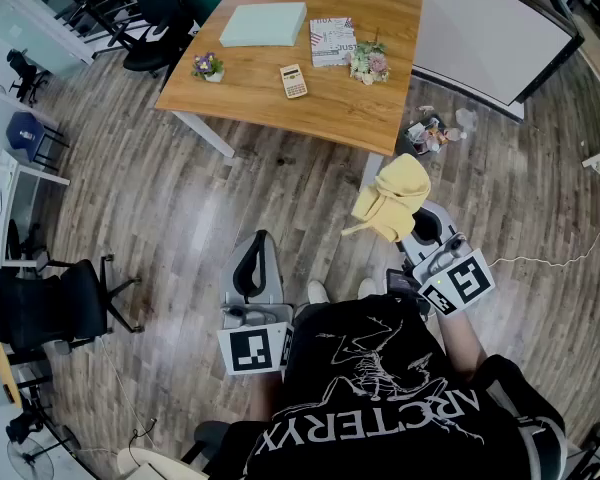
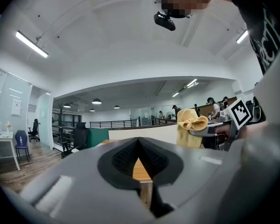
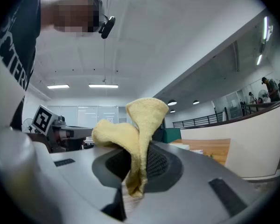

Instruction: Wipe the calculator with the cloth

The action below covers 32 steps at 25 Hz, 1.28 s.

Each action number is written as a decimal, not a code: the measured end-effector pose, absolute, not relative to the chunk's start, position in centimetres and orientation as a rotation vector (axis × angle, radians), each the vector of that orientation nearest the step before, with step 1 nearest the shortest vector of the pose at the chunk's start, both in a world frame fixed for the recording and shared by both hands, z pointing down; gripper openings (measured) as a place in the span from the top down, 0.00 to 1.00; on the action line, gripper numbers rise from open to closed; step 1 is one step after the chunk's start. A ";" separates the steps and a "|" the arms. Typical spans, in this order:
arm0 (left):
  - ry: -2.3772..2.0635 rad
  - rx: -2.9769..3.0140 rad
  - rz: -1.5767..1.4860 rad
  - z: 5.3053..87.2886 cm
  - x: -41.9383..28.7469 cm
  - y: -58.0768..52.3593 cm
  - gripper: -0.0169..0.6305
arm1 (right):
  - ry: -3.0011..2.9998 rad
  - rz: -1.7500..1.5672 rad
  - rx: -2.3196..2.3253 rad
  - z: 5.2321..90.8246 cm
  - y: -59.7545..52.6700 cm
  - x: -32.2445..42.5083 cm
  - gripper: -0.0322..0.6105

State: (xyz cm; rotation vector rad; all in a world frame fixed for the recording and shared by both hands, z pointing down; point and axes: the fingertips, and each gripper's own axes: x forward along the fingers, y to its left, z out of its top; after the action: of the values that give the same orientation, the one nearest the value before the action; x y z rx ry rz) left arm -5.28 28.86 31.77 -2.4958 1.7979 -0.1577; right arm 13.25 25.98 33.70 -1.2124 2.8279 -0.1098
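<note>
A small beige calculator [image 1: 293, 80] lies flat near the middle of the wooden table [image 1: 380, 118], far ahead of both grippers. My right gripper [image 1: 417, 224] is shut on a yellow cloth [image 1: 392, 200], which bunches up above its jaws over the floor. In the right gripper view the cloth [image 3: 136, 129] stands pinched between the black pads of that gripper [image 3: 138, 164]. My left gripper [image 1: 261, 240] is shut with nothing in it and points toward the table. In the left gripper view its jaws [image 2: 139, 146] meet, and the cloth [image 2: 191, 127] shows at the right.
On the table lie a pale green box [image 1: 264, 24] and a magazine [image 1: 332, 40], with two small flower pots [image 1: 208, 66] [image 1: 368, 63] beside them. Litter [image 1: 432, 132] lies on the floor by the table's right corner. Black office chairs [image 1: 50, 303] stand at the left.
</note>
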 end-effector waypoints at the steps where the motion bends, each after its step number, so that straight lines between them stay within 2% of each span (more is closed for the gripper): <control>1: 1.800 -2.492 -0.164 31.7 -5.1 28.9 0.96 | 2.831 -0.111 -1.207 33.6 25.9 13.4 0.86; 24: 1.857 -2.459 -0.196 33.3 0.0 24.8 0.96 | 2.928 -0.160 -1.098 36.2 22.2 17.6 0.86; 29: 1.867 -2.445 -0.206 34.0 -0.5 23.4 0.96 | 2.943 -0.176 -1.070 37.2 20.9 17.1 0.86; 32: 1.877 -2.457 -0.208 35.1 -2.6 19.0 0.96 | 2.958 -0.192 -1.071 38.2 16.4 14.9 0.86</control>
State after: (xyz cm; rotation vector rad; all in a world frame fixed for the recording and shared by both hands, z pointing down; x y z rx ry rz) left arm -2.60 19.02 35.09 -2.4570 1.8774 -0.2075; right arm 14.94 16.42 38.16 -1.0710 2.9584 -0.1918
